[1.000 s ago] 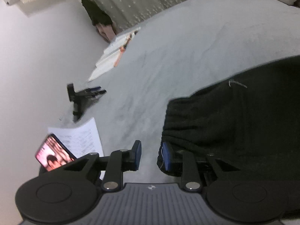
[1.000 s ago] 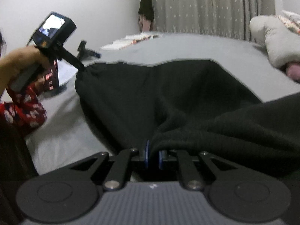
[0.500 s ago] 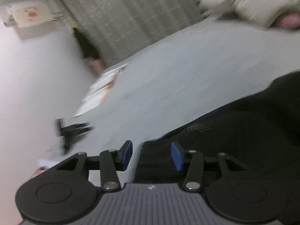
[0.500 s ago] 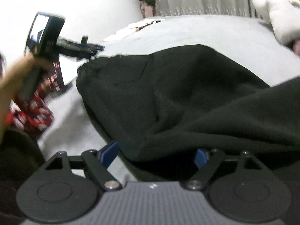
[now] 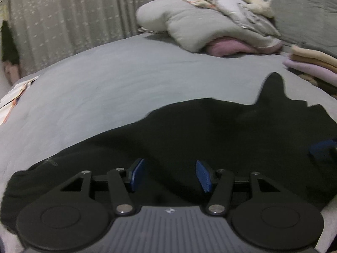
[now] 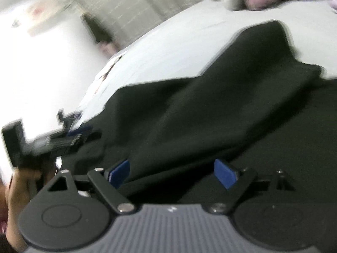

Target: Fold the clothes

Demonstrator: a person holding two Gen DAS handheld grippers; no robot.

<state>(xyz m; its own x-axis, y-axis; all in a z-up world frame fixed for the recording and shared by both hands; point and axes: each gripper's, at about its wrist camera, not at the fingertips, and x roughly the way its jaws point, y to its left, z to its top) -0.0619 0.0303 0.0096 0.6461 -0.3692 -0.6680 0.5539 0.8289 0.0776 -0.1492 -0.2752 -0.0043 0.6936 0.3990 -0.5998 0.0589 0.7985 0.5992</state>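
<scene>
A black garment (image 5: 210, 130) lies spread on the grey bed (image 5: 118, 80), one side folded over itself (image 6: 200, 109). My left gripper (image 5: 170, 175) hovers over its near edge. Its jaws are opening, and the blue pads (image 5: 137, 174) stand apart without pressing the cloth. My right gripper (image 6: 172, 174) is also opening wide above the folded layer; the cloth lies under the gap, free of the pads (image 6: 225, 176). One right pad (image 5: 322, 149) shows at the right edge of the left wrist view. A hand (image 6: 23, 181) holds the left gripper (image 6: 69, 137), which appears blurred.
A pile of pillows and bedding (image 5: 210, 25) lies at the far end of the bed. A stack of folded clothes (image 5: 311, 63) sits at the right. Papers (image 5: 14, 92) lie at the bed's left edge, with a curtain (image 5: 73, 21) behind.
The right gripper, shut on the garment's edge a second ago, has let go and opened wide while rolling. The left gripper opened further and swung from the wall side toward the pillows.
</scene>
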